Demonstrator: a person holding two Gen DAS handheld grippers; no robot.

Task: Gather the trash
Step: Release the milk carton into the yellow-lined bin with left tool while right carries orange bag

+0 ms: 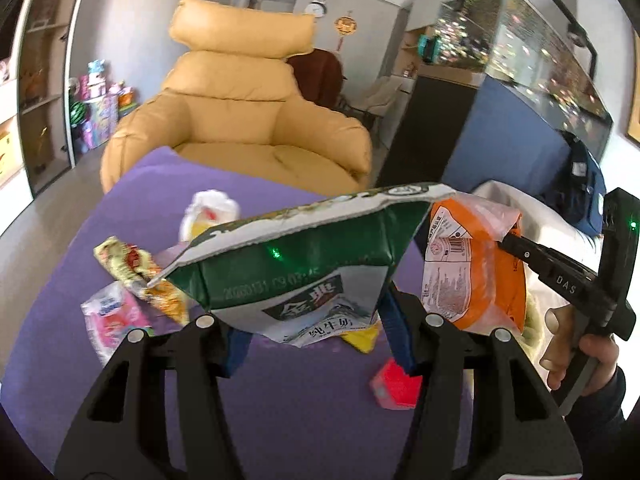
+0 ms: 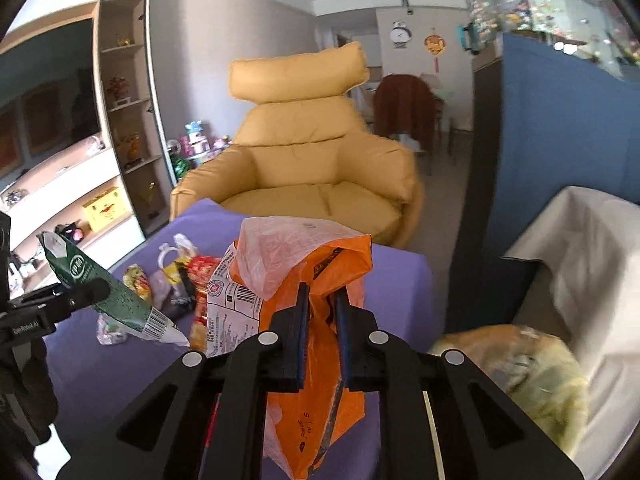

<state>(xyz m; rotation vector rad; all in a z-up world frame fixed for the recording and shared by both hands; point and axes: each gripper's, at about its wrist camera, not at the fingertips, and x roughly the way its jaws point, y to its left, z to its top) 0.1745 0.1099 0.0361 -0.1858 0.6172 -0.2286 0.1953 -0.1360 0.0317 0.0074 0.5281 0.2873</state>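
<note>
My left gripper (image 1: 314, 344) is shut on a green and white milk carton (image 1: 296, 264), held above the purple table (image 1: 280, 412). The carton also shows in the right wrist view (image 2: 104, 296). My right gripper (image 2: 322, 336) is shut on an orange plastic bag (image 2: 316, 280), lifted above the table's right side; the bag shows in the left wrist view (image 1: 472, 268). Loose wrappers lie on the table: a yellow-red snack wrapper (image 1: 136, 276), a pink packet (image 1: 112, 320), a white crumpled bag (image 1: 208, 212) and a red box (image 1: 394, 388).
A white-lined trash bin (image 2: 592, 264) stands right of the table, with a yellow-green bag (image 2: 532, 376) at its near side. A yellow armchair (image 1: 240, 120) stands behind the table. A blue partition (image 2: 560, 140) is at the right, shelves (image 2: 120, 120) at the left.
</note>
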